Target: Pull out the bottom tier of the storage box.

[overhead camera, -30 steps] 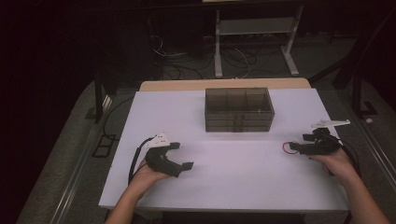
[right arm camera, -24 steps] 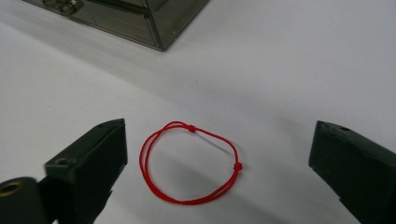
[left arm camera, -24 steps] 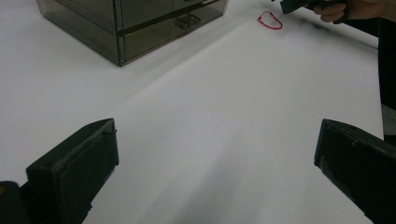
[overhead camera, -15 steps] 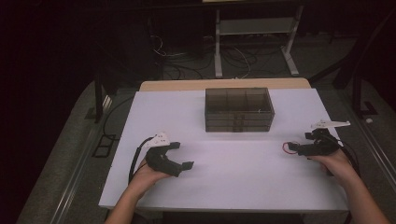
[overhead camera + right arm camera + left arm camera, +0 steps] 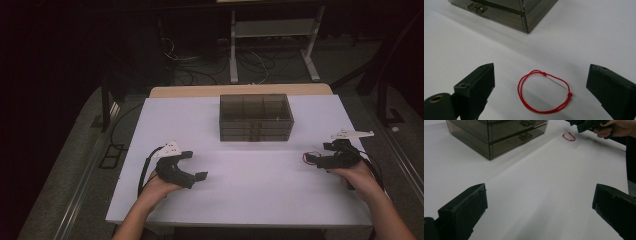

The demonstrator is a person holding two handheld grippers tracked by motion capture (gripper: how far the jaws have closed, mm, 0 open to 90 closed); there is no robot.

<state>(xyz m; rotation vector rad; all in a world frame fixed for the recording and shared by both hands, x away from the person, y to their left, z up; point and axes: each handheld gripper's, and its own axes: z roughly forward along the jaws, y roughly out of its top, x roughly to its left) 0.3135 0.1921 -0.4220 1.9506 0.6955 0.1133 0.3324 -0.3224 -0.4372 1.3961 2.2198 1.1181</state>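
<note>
Right gripper (image 5: 320, 161) sits at about 3 o'clock on the white rectangular table (image 5: 250, 190), held low in the person's right hand (image 5: 356, 172), forearm coming in from the 5 o'clock corner, jaws pointing toward 9 o'clock. Its jaws have just been opening and now stand spread wide — the thin red cord loop with two small knots (image 5: 544, 93) lies flat on the table between them, pads clear of it on both sides, nothing pinched. In the high view the red cord loop (image 5: 310, 157) is just off the jaw tips, on their 9 o'clock side. Left gripper (image 5: 195, 164) is at about 8 o'clock on the table, gripped by the left hand (image 5: 159, 186), forearm entering from 6 o'clock, jaws aimed toward 3 o'clock. Its jaws are also spread wide with bare table between them; its own view looks across at the loop (image 5: 569, 136) and the right gripper (image 5: 587, 123) far off at 1 o'clock. Smoked translucent plastic drawer box with small metal pulls (image 5: 256, 117) stands at 12 o'clock on the table, drawers shut, well apart from both grippers — the loop is near its 4 o'clock corner but not touching.
</note>
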